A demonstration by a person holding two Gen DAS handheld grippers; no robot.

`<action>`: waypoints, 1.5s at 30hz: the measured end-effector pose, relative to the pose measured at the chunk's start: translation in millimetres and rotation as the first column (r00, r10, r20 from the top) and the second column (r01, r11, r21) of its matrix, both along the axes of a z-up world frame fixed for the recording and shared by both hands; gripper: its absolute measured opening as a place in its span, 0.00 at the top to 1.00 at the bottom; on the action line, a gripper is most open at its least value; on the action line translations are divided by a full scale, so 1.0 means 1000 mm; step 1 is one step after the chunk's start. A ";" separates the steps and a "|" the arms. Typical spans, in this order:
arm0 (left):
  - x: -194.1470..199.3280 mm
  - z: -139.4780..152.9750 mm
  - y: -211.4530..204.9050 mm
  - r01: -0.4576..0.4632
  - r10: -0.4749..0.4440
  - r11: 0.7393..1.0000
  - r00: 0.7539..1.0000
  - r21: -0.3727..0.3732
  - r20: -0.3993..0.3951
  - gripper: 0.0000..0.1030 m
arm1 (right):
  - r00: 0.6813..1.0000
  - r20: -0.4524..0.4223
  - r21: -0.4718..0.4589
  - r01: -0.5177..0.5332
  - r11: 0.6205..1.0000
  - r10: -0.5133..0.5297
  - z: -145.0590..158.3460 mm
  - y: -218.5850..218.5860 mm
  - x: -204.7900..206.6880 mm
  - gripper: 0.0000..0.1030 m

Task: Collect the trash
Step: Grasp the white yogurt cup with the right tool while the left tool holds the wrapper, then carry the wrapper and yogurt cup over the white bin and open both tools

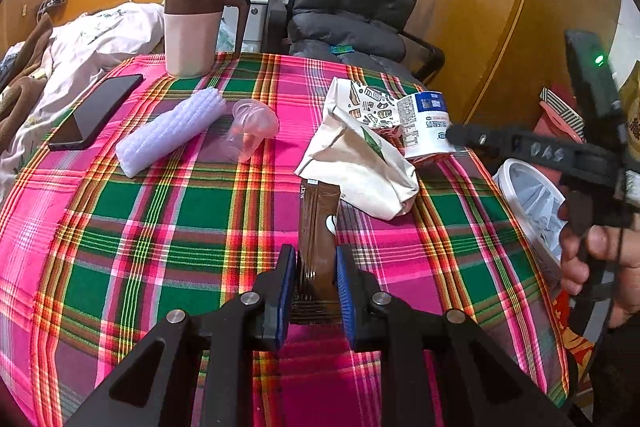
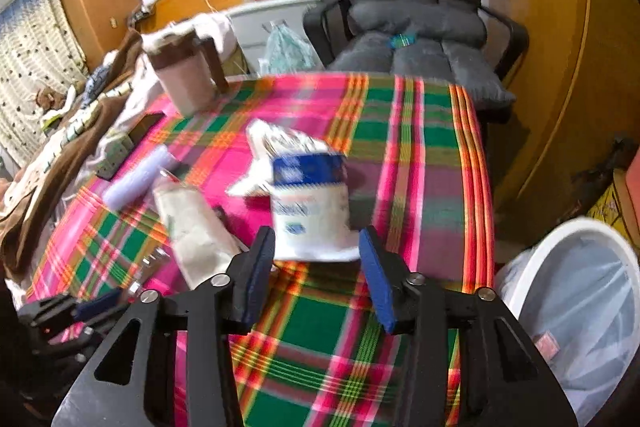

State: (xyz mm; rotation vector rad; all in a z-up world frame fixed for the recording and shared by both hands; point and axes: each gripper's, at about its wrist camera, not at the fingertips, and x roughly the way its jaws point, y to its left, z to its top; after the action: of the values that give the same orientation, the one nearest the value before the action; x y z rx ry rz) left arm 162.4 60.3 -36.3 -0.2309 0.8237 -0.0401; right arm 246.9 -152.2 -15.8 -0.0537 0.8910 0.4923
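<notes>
Plaid table (image 1: 160,227): brown wrapper (image 1: 318,227) points away lengthwise.

Handwritten "DAS", perhaps, on the right gripper (image 1: 456,135); other print unreadable.

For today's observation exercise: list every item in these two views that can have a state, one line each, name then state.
Brown foil snack wrapper: clamped in left gripper.
Blue-and-white paper cup: upside down on the cloth, between the right gripper's open jaws.
Clear plastic cup: lying on its side.
White lined waste bin: open.
Black phone: screen dark.
Pink-and-brown lidded mug: upright, lid on.
</notes>
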 end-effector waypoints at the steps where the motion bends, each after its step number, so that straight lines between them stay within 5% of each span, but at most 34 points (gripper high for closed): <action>1: 0.000 0.000 0.001 0.001 -0.001 1.000 1.000 -0.001 0.001 0.80 | 1.000 -0.013 -0.004 0.003 1.000 -0.003 -0.003 -0.001 -0.001 0.55; 8: 0.003 -0.001 0.001 0.008 -0.008 1.000 1.000 -0.010 0.006 0.80 | 0.999 -0.054 -0.009 0.006 1.000 -0.006 -0.007 -0.013 -0.016 0.55; 12: 0.003 -0.001 0.000 0.011 -0.011 1.000 1.000 -0.013 0.005 0.80 | 1.000 0.005 0.024 -0.020 1.000 0.020 0.009 -0.008 -0.025 0.41; 22: 0.003 -0.004 0.002 0.010 -0.010 1.000 1.000 -0.015 -0.003 0.80 | 1.000 -0.003 0.027 0.019 0.999 -0.018 -0.003 0.007 0.006 0.41; 24: 0.003 -0.004 0.001 0.012 -0.012 1.000 1.000 -0.016 -0.005 0.80 | 1.000 0.009 0.047 0.017 0.999 -0.017 0.000 0.006 0.004 0.50; 45: -0.022 0.025 -0.036 0.067 -0.067 0.998 0.997 -0.006 0.044 0.80 | 0.991 0.120 0.151 0.036 0.988 -0.055 0.044 -0.035 -0.055 0.51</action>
State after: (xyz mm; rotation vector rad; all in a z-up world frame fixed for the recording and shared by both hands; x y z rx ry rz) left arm 140.5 24.7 -11.5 -0.2083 0.7874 -0.1106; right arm 191.8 -187.3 28.4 0.0714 0.7303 0.5061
